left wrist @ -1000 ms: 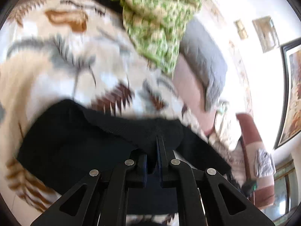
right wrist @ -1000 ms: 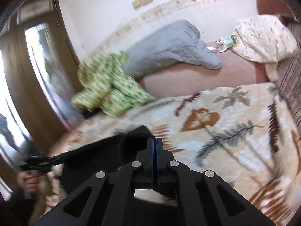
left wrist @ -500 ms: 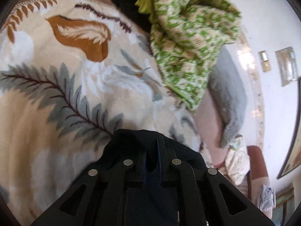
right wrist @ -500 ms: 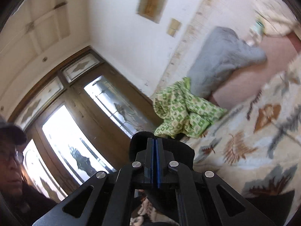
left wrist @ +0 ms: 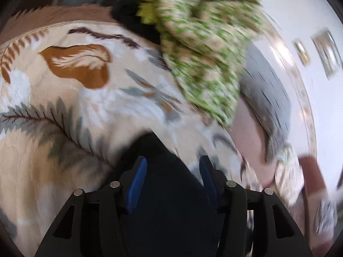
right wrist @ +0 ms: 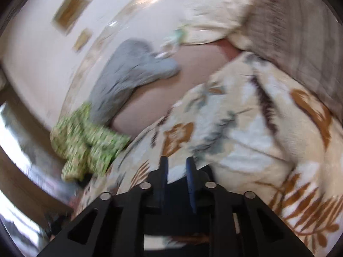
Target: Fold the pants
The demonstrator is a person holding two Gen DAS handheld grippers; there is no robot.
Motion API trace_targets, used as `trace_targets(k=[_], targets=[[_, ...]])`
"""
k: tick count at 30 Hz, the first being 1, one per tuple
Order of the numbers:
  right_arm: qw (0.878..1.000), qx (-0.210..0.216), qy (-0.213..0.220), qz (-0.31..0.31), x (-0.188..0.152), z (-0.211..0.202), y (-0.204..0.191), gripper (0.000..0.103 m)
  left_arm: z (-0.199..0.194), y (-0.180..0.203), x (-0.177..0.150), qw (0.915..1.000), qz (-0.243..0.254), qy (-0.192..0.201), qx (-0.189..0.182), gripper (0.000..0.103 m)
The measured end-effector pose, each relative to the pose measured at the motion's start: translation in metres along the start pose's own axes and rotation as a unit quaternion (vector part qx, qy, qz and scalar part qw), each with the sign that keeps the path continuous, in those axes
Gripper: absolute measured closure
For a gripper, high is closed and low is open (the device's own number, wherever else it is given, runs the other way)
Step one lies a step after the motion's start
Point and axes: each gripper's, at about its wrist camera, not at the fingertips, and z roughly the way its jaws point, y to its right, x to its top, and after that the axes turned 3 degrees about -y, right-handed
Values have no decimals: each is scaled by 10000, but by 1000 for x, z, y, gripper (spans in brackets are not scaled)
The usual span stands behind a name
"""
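The black pants (left wrist: 169,192) lie on the leaf-patterned blanket (left wrist: 64,128), bunched under my left gripper (left wrist: 172,158). Its jaws are opening: the blue pads (left wrist: 137,184) stand well apart on either side of the fabric and do not press it. In the right wrist view, my right gripper (right wrist: 176,160) hangs low over the blanket (right wrist: 246,139), and its jaws are opening too, with a narrow gap between the pads (right wrist: 190,180). A fold of the pants (right wrist: 206,171) bulges just behind its fingers, and none of it is pinched. Both views are motion-blurred.
A crumpled green patterned cloth (left wrist: 203,49) lies at the blanket's far edge, with a dark item (left wrist: 130,19) beside it. Behind are a grey quilt (right wrist: 128,77), bare pink mattress (right wrist: 171,81) and a cream pillow (right wrist: 216,15). The white wall carries small frames (right wrist: 70,10).
Both grippers were shut on the pants and have now parted their jaws. The left slid over the blanket towards the green cloth. The right view swung from the door down to the bed.
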Motion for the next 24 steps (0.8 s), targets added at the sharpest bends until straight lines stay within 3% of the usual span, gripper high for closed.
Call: trace_targets(k=[3,4,6,9,10,11,13,16,18,20,21,22,24], targets=[[9943,436,-678,-694,-18,5,-30,78,1,13,-38,9983,467,-309,-133,46],[9896,659,-1037,-742,-27,14,-35,78,6,16,-51,9972,610,-421,-123,46],[9832,711,-1550,-650,-38,31,-32,78,17,20,-75,9945,840,-621,-76,46],[9719,-136,-2342,-200,-48,70,4,79,39,22,-100,9910,1066,-780,217,45],[9671,-565,-2481,-54,-51,78,18,88,40,24,-103,9906,1176,-653,245,45],[9670,-575,-2482,70,-50,80,26,97,39,28,-107,9893,1342,-503,274,44],[9684,-425,-2440,279,-48,77,32,96,42,33,-113,9865,1552,-389,364,41],[9674,-467,-2488,16,-51,77,25,92,40,36,-119,9845,1701,-332,265,29],[9676,-438,-2487,-3,-49,74,22,87,42,37,-118,9856,1643,-335,223,27],[9744,-251,-2231,128,-43,62,22,86,41,29,-123,9875,1532,-330,144,26],[9820,-211,-1875,110,-35,51,20,84,41,26,-121,9882,1492,-338,124,26],[9881,-254,-1518,1,-28,43,16,79,42,25,-121,9881,1493,-362,124,26],[9947,-605,-802,-236,-15,27,12,38,40,23,-122,9865,1578,-398,164,26]])
